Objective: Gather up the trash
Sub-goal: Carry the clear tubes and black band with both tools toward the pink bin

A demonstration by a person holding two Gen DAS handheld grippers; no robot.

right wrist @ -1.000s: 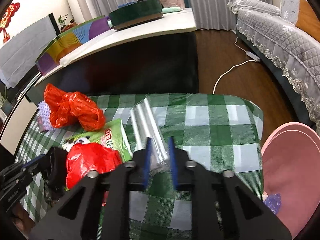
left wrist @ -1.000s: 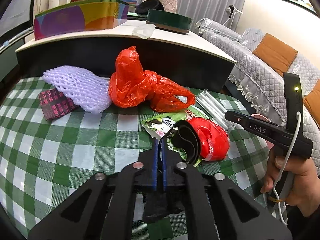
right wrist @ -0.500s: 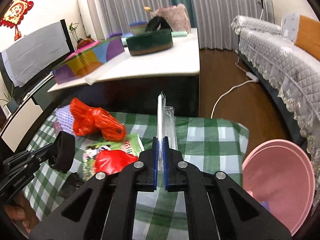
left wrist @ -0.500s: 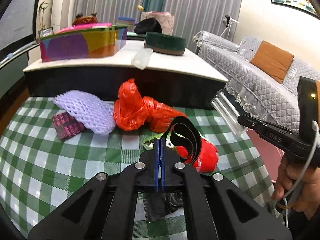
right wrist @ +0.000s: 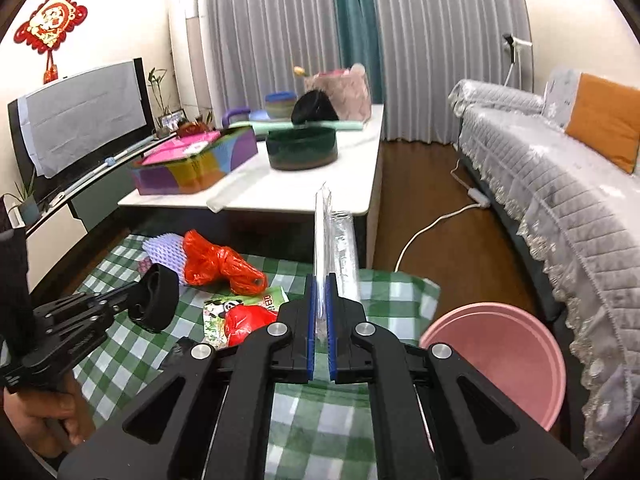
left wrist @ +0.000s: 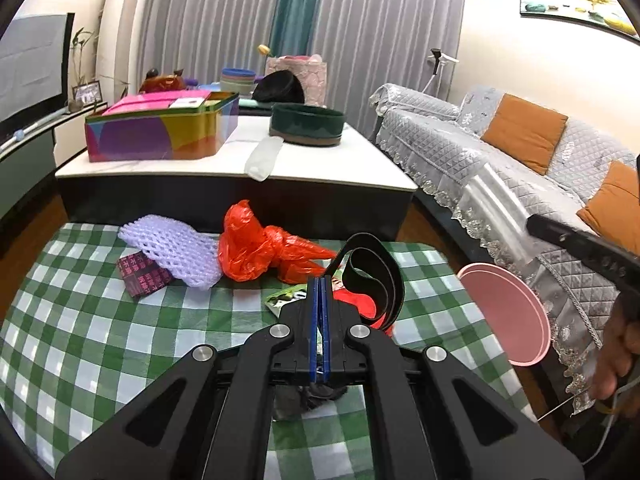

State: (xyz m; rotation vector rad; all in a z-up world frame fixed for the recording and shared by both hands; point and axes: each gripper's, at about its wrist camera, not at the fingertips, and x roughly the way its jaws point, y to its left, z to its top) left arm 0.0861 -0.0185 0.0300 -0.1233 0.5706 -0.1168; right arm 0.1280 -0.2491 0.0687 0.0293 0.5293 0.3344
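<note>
left gripper [left wrist: 319, 292]: jaws pinched on black band [left wrist: 376, 276] above checked table [left wrist: 100, 340] | right gripper [right wrist: 319, 292]: jaws pinched on clear wrapper [right wrist: 334, 240], beside pink bin [right wrist: 500, 360]

Both handheld grippers are matte black with angular linkage arms and open triangular cut-outs. Left gripper [left wrist: 319, 300]: two slim blue finger pads [left wrist: 314, 320], four round silver screws across the linkage. Right gripper [right wrist: 320, 304]: same build, blue ribbed pads [right wrist: 310, 320], four silver screws. Seen from the left wrist view, the right gripper's side is a flat black bar with small holes, a thin pale cable trailing below the right hand [left wrist: 618, 360]. Left hand [right wrist: 44, 416] wraps a black handle; no sleeves visible.
</note>
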